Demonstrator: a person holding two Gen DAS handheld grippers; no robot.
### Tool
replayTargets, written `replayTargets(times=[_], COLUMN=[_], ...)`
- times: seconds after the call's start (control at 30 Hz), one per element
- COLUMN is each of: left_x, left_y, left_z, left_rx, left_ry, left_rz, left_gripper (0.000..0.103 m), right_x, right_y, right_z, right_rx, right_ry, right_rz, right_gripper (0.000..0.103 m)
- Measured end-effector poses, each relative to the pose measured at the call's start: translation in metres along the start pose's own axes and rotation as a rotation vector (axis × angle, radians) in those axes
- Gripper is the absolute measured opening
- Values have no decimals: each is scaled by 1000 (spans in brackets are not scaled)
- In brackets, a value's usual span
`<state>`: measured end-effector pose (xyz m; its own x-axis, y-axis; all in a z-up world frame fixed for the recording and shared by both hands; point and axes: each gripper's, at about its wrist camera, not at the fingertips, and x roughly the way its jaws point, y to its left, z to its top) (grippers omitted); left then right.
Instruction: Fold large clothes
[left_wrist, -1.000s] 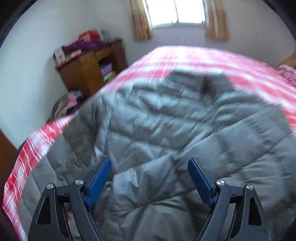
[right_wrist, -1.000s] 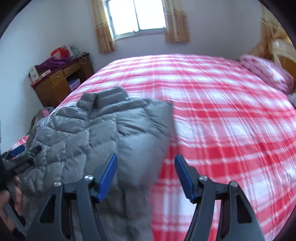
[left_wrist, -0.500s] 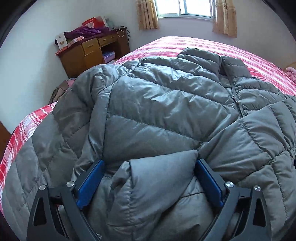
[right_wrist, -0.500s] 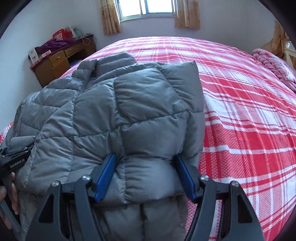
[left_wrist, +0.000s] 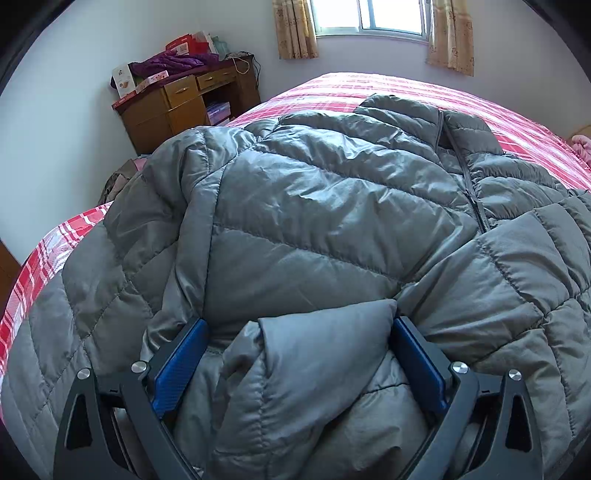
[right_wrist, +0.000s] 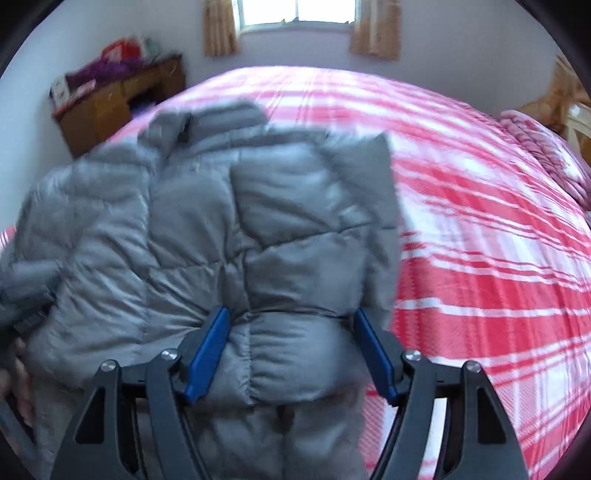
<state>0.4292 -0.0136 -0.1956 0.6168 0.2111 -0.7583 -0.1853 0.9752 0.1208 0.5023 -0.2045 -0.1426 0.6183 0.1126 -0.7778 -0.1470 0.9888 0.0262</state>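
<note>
A grey quilted puffer jacket (left_wrist: 314, 221) lies front up on the red plaid bed (left_wrist: 351, 92), zipper and collar toward the far side. My left gripper (left_wrist: 297, 328) is open, its blue pads on either side of a puffy fold at the jacket's near edge. In the right wrist view the jacket (right_wrist: 221, 229) lies on the bed (right_wrist: 480, 240), its right part folded over. My right gripper (right_wrist: 291, 317) stands wide with a thick fold between the pads; the pads touch its sides.
A wooden desk (left_wrist: 184, 99) with boxes and purple cloth stands in the far left corner under a curtained window (left_wrist: 369, 18). A pink pillow (right_wrist: 546, 155) lies at the bed's right side. The other gripper and hand (right_wrist: 22, 332) show at the left edge.
Both grippers have come down from above the bed onto the jacket's near edge. Folds of jacket now sit between both pairs of pads. The right gripper's jaws have narrowed slightly.
</note>
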Motion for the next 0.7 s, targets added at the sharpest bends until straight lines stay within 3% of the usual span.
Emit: replayTargets(times=[0.13, 0.23, 0.37, 0.7], left_x=[0, 0, 0, -1], left_y=[0, 0, 0, 0], left_z=[0, 0, 0, -1], left_rx=[-4, -6, -6, -4], left_ry=[0, -1, -1, -3], left_rz=[-4, -6, -7, -5], left_gripper=[99, 99, 99, 99], right_x=[-27, -16, 18, 32], right_y=[27, 53, 59, 67], right_z=[8, 3, -15, -18], right_rx=[-44, -123, -129, -148], right_ry=[-71, -45, 16, 12], right_rz=[42, 72, 84, 49], right_gripper=[75, 75, 75, 80])
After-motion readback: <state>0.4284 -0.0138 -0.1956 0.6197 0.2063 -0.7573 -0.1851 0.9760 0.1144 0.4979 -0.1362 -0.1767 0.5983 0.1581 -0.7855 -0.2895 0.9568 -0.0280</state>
